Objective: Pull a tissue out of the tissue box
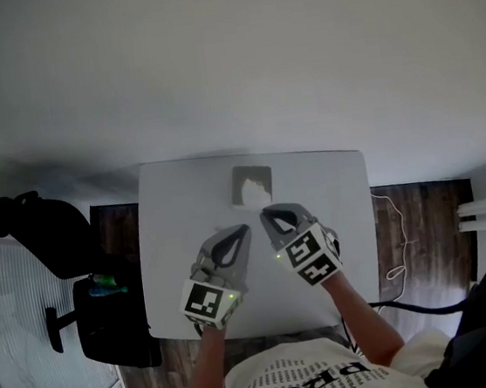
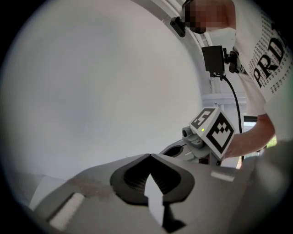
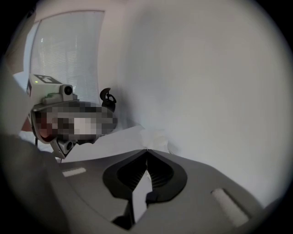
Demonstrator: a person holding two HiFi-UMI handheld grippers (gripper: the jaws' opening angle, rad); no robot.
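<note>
Your left gripper (image 1: 243,230) and right gripper (image 1: 265,214) both have jaws pressed together (nothing pinched). They hover near the tissue box (image 1: 252,188) on the desk (image 1: 170,242).

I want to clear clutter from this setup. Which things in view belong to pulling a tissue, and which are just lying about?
Belongs to the job:
- tissue box, on the white table
- left tool, shut
- right tool, shut

Just lying about:
- black office chair, left of the table
- cable, on the floor to the right
</note>
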